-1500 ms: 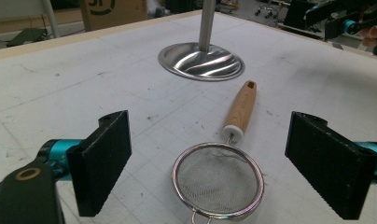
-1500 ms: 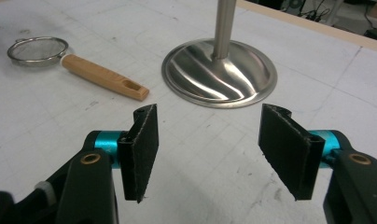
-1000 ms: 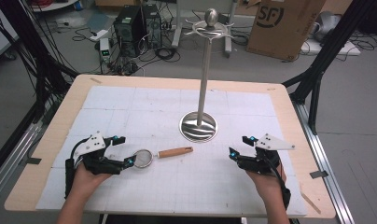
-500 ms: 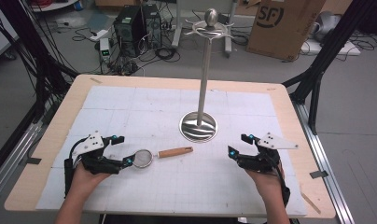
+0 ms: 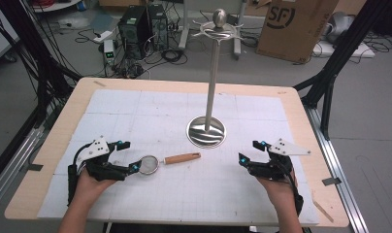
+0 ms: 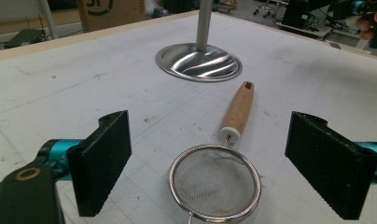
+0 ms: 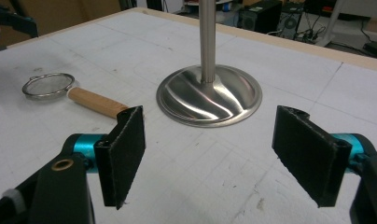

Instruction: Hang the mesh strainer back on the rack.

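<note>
Since the earlier frames the left gripper (image 5: 127,156) is edging a little closer to the small round wire-mesh strainer with the light wooden handle (image 5: 165,161), so that its released, wide-apart jaws are now flanking the mesh bowl without touching it, apparently lining up for a grasp. The strainer is lying flat near the worktop's (image 5: 262,204) front edge, left of centre, handle pointing towards the tall polished steel hanging stand with the round base (image 5: 206,131). The right gripper (image 5: 251,153) is waiting released near the front right corner, probably leaving room
</note>
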